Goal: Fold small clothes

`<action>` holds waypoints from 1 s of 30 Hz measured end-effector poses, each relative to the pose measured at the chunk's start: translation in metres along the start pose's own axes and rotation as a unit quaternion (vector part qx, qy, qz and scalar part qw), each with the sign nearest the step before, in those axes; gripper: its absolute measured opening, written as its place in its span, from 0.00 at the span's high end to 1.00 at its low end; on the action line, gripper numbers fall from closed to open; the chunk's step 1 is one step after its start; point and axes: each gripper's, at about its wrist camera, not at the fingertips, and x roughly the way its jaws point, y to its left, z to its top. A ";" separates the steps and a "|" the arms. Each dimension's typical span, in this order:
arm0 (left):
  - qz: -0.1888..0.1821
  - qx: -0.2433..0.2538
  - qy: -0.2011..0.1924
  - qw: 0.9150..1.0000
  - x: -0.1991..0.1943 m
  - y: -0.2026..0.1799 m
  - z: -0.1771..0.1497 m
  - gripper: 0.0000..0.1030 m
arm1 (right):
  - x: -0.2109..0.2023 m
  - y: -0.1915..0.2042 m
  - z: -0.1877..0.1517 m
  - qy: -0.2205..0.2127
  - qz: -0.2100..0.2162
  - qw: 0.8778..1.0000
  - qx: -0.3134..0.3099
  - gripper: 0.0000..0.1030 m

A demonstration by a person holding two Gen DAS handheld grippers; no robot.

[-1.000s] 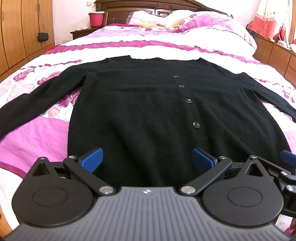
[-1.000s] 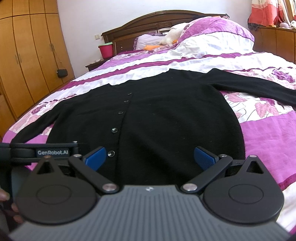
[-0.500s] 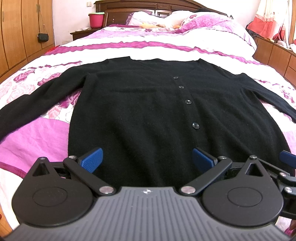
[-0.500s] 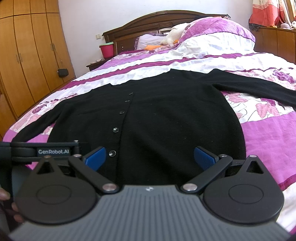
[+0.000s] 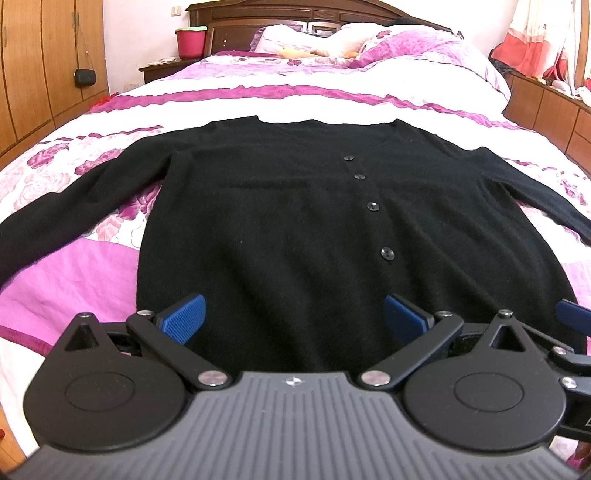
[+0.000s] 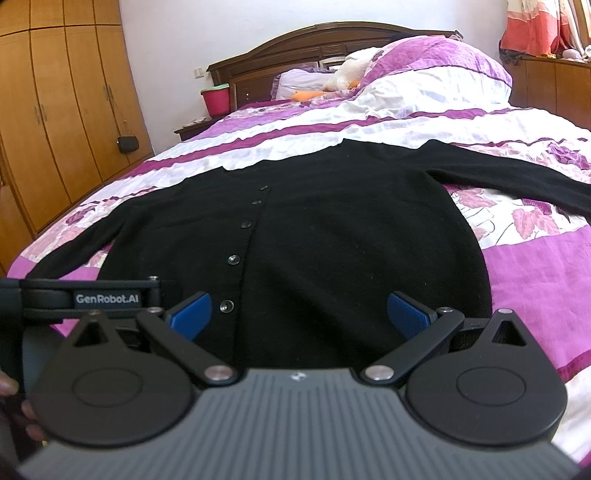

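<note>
A black buttoned cardigan (image 5: 280,206) lies flat on the bed, front up, collar at the far end, both sleeves spread out to the sides. It also shows in the right wrist view (image 6: 332,229). My left gripper (image 5: 293,314) is open and empty, just above the cardigan's hem, left of the button row. My right gripper (image 6: 299,310) is open and empty over the hem, right of the button row. The left gripper's body (image 6: 88,297) shows at the left of the right wrist view.
The bed has a pink, purple and white floral cover (image 5: 66,273). Pillows and a soft toy (image 6: 340,74) lie by the wooden headboard (image 6: 314,33). A red bucket (image 5: 190,42) stands on the nightstand. Wooden wardrobes (image 6: 55,122) line the left wall, drawers (image 5: 554,110) the right.
Both grippers have drifted very slightly; the cardigan has not moved and the jaws stay open.
</note>
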 end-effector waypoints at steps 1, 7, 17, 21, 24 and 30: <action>0.000 0.001 0.000 1.000 0.000 -0.001 0.000 0.00 | 0.000 0.000 0.000 0.000 0.001 1.000 0.000 0.00; -0.001 0.004 0.004 1.000 0.002 -0.001 0.003 0.00 | 0.001 -0.003 0.003 0.002 0.005 1.000 -0.002 0.00; -0.003 0.010 0.005 1.000 0.013 -0.004 0.024 0.00 | 0.007 -0.028 0.025 -0.001 0.015 1.000 0.004 0.00; -0.004 0.013 0.009 1.000 0.021 -0.011 0.037 0.00 | 0.011 -0.052 0.037 -0.005 0.003 1.000 0.004 0.00; -0.005 0.011 0.012 1.000 0.029 -0.017 0.044 0.00 | 0.013 -0.078 0.048 -0.006 -0.013 1.000 0.004 0.00; -0.004 -0.005 0.023 1.000 0.049 -0.032 0.051 0.00 | 0.017 -0.147 0.068 -0.014 -0.051 0.997 0.047 0.00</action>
